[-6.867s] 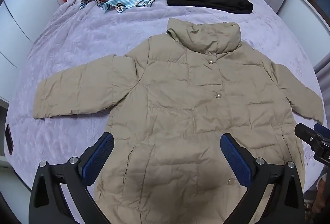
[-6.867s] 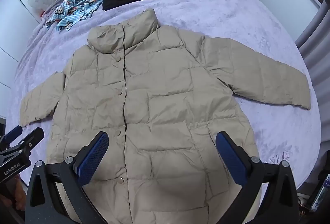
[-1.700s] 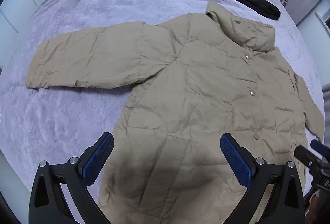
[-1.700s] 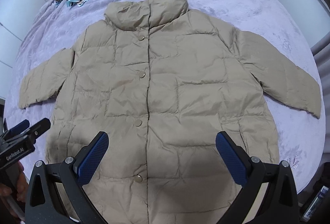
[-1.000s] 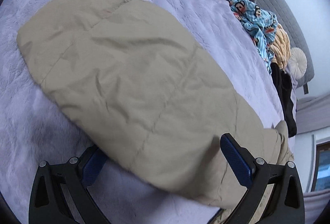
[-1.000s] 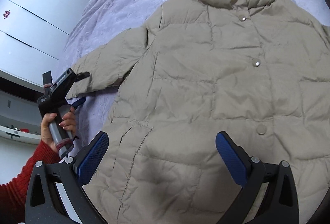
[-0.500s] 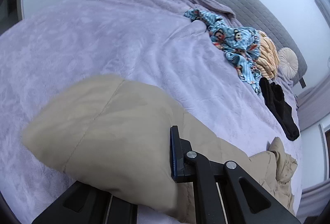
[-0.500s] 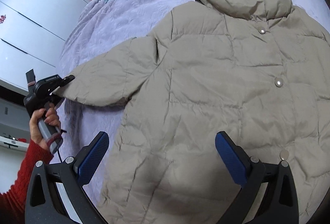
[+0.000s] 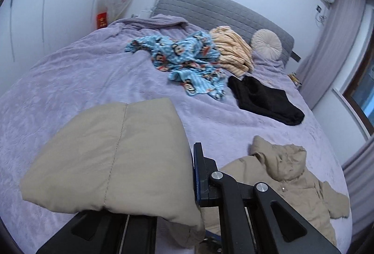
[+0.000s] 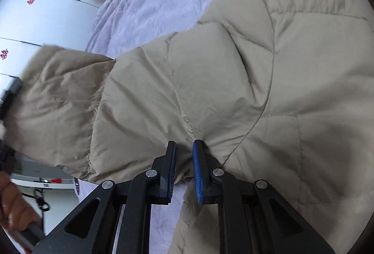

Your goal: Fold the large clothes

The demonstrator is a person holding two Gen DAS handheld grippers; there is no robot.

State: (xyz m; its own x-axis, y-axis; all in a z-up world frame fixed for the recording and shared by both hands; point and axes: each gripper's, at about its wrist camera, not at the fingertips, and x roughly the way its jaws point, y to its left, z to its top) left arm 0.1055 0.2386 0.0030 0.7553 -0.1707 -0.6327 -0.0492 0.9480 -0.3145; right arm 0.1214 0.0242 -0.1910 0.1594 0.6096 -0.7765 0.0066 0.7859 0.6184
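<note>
A beige puffer jacket (image 9: 287, 179) lies on the purple bed (image 9: 81, 81), collar toward the headboard. My left gripper (image 9: 190, 160) is shut on its sleeve (image 9: 112, 155) and holds it lifted above the bedspread; the sleeve hides one finger. In the right wrist view my right gripper (image 10: 184, 160) sits at the underarm seam of the jacket (image 10: 268, 81). Its jaws are closing, and a pucker of beige fabric is pinched between the blue pads (image 10: 197, 167). The raised sleeve (image 10: 60, 95) stretches left to the blurred left gripper at the frame's edge.
Toward the headboard (image 9: 210, 13) lie a blue monkey-print garment (image 9: 187, 62), a striped cream garment (image 9: 231, 50), a black garment (image 9: 264, 99) and a round cushion (image 9: 266, 43). White wardrobe doors (image 10: 35, 20) stand left of the bed; curtains (image 9: 332, 50) hang on the right.
The left gripper has risen with the sleeve, and its view now takes in the headboard. The right gripper dropped onto the jacket's underarm and its jaws went from wide apart to nearly together.
</note>
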